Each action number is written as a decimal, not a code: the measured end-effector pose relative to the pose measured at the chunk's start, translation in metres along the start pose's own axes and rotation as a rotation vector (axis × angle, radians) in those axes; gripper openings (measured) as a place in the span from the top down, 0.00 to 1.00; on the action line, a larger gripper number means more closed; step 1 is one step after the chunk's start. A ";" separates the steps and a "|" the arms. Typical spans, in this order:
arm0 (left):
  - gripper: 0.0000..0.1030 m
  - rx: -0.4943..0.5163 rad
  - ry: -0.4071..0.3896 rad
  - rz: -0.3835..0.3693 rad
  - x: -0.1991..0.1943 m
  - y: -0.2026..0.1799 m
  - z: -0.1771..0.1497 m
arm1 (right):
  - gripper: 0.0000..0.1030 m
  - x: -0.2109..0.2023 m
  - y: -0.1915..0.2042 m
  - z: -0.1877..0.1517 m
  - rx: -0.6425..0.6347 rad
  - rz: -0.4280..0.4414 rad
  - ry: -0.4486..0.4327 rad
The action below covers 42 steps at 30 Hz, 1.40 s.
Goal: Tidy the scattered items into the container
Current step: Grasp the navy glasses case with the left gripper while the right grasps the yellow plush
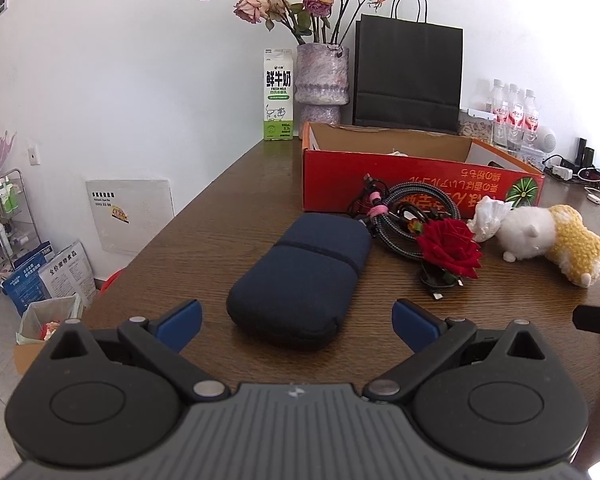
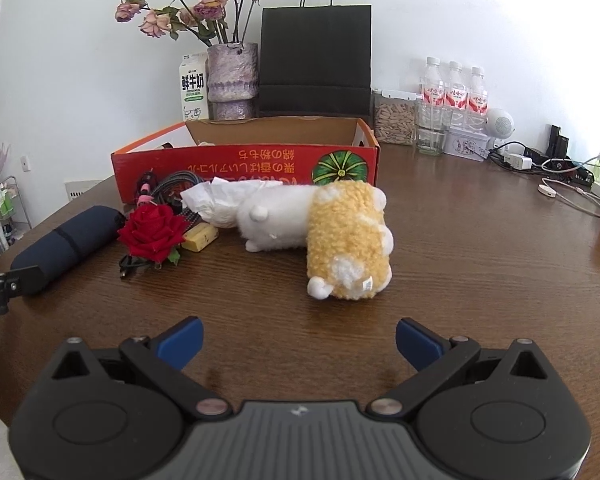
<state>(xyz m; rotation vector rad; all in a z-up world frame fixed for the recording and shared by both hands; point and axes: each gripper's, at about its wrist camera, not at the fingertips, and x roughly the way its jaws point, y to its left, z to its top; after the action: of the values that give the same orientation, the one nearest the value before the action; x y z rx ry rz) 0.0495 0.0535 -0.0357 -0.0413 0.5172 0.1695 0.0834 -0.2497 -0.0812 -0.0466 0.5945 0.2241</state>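
Note:
A red cardboard box [image 1: 400, 180] stands open on the wooden table; it also shows in the right wrist view [image 2: 244, 168]. In front of it lie a navy pouch [image 1: 300, 276], a coiled braided cable [image 1: 416, 216], a red rose [image 1: 450, 250], a crumpled tissue [image 1: 490, 216] and a white-and-yellow plush toy [image 2: 332, 236]. A small yellow block [image 2: 200, 238] lies by the rose [image 2: 152, 232]. My left gripper [image 1: 298, 322] is open, its fingers either side of the pouch's near end. My right gripper [image 2: 298, 340] is open and empty, just short of the plush.
Behind the box stand a milk carton [image 1: 278, 96], a vase of dried roses [image 1: 322, 80] and a black paper bag [image 1: 408, 76]. Water bottles [image 2: 454, 92], a jar [image 2: 394, 118], chargers and cables [image 2: 560, 176] line the back right. The table's left edge drops to the floor.

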 end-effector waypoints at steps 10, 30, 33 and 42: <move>0.00 0.097 0.086 0.015 0.040 0.002 0.029 | 0.00 0.023 -0.011 0.029 -0.028 -0.077 0.016; 0.01 0.105 0.269 -0.074 0.103 -0.004 0.054 | 0.18 0.081 -0.016 0.064 -0.113 -0.057 0.125; 0.23 0.088 0.269 -0.110 0.100 -0.003 0.056 | 0.52 0.085 -0.017 0.064 -0.086 -0.030 0.141; 0.36 0.056 0.242 -0.106 0.087 -0.001 0.058 | 0.54 0.068 -0.025 0.064 -0.034 0.009 0.085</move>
<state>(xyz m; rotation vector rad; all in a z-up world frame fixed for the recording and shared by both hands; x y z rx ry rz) 0.1524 0.0703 -0.0280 -0.0346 0.7590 0.0456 0.1785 -0.2539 -0.0671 -0.0862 0.6761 0.2416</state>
